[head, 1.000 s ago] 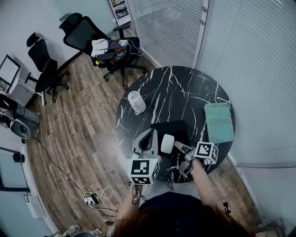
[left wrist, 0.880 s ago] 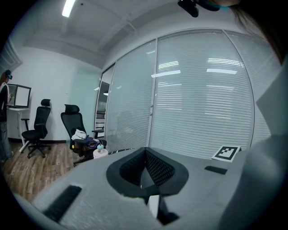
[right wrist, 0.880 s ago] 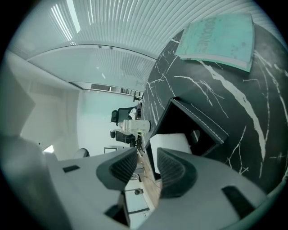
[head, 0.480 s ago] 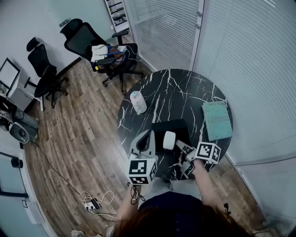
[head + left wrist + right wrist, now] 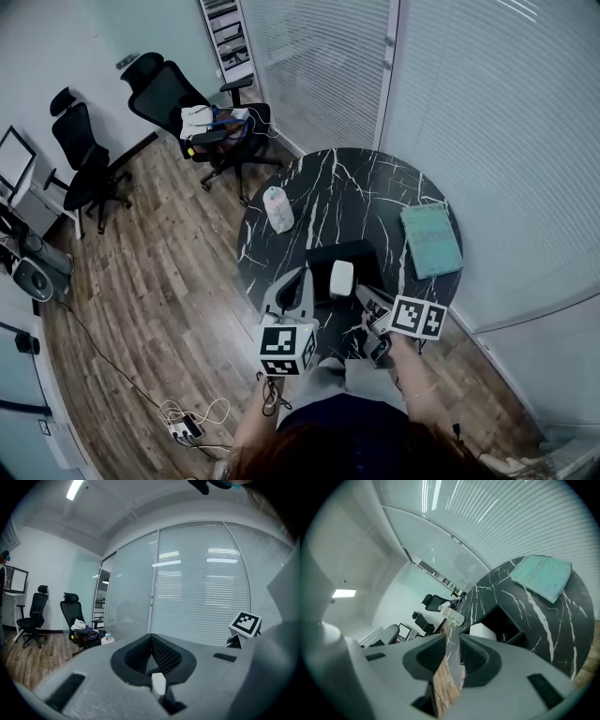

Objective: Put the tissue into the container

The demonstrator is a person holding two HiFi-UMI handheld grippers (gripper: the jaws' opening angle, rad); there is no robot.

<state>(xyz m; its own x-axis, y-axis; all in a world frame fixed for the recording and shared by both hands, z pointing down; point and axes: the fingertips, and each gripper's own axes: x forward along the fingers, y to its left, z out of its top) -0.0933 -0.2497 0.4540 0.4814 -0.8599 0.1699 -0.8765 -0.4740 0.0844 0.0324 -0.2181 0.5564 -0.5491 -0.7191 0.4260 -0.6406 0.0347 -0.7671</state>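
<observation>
While the right gripper (image 5: 452, 653) hangs over the near edge of the tabletop (image 5: 356, 187), its jaws are closing with only floor and tabletop rim showing in the narrow gap between them. The left gripper (image 5: 151, 656) points up toward the blinds, its jaws together on nothing. The tissue (image 5: 341, 278), a white block, stands in the black container (image 5: 361, 255) near the near edge, its top rising above the rim; it seems to be in already. It looks light and soft, likely to dent under a hard squeeze, so a gentle grip across its upper sides suits best. A bottle (image 5: 277, 208) lies by the left edge, a teal book (image 5: 431, 239) by the right.
</observation>
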